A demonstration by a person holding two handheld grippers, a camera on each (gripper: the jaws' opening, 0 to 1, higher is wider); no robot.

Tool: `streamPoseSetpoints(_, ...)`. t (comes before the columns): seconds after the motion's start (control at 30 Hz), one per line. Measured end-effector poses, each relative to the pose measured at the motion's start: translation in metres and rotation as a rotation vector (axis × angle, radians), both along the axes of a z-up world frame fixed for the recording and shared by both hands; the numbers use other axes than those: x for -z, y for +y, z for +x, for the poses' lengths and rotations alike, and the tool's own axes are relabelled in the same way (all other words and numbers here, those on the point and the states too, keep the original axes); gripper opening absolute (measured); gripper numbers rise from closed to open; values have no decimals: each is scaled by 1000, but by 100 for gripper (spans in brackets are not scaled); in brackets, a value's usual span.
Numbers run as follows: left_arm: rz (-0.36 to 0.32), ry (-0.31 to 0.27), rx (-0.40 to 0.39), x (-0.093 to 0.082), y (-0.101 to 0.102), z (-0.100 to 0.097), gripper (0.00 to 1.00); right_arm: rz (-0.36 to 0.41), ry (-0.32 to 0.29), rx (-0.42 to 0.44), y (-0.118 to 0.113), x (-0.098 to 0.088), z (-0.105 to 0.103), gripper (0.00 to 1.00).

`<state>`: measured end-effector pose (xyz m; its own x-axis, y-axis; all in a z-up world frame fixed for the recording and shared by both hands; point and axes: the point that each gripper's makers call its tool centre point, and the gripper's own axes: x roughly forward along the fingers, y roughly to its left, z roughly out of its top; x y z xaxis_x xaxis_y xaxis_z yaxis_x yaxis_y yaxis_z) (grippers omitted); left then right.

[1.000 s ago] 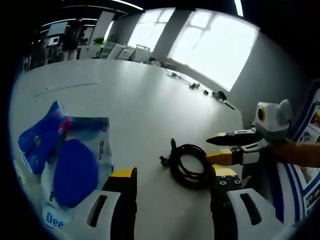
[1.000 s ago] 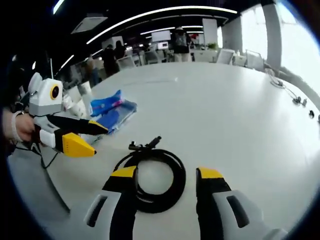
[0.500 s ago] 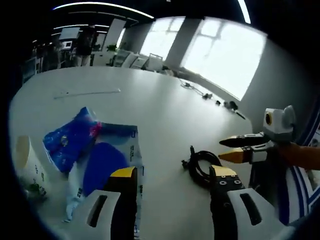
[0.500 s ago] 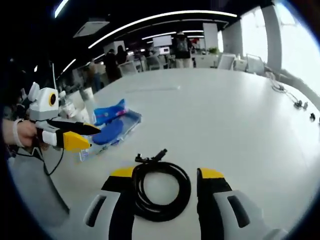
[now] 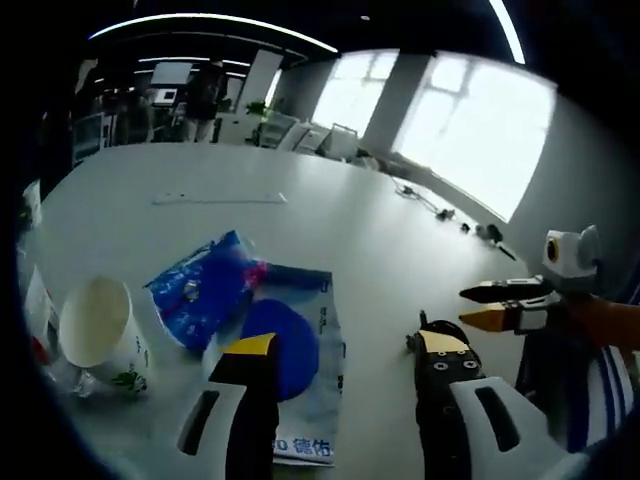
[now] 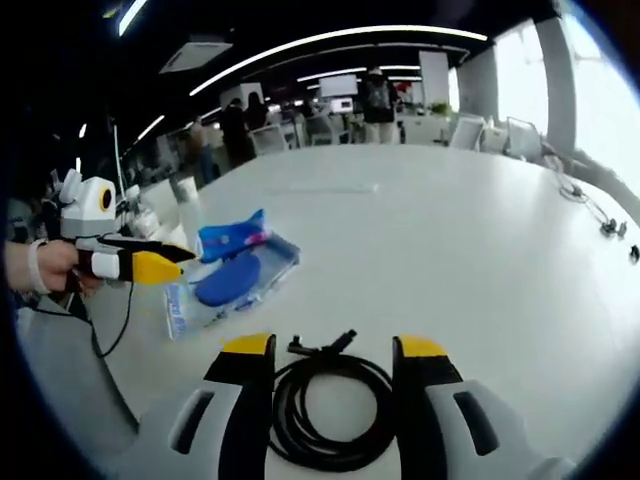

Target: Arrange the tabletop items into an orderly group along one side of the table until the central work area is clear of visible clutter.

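Cable coil [image 6: 322, 412] sits on the white surface [image 6: 450, 240] between the right gripper [image 6: 335, 350]'s wide-open, empty fingers, left gripper [image 5: 345, 345] open over the blue packets [image 5: 262, 320] near the paper cup [image 5: 98, 330], so probably grab-and-shift next.

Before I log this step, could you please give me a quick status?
Both tongs open, empty. Right tongs straddle black cable coil. Left tongs over blue packets; paper cup beside.
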<state>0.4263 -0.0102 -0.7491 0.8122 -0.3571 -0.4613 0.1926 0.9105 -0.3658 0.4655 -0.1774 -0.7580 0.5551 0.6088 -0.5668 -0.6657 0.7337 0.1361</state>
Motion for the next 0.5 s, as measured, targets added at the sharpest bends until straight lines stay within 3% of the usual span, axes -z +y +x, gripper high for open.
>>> streamPoseSetpoints(0.5,20,-26,-113,-8,34,0,43,10,-26,-88,40,-10,8,43)
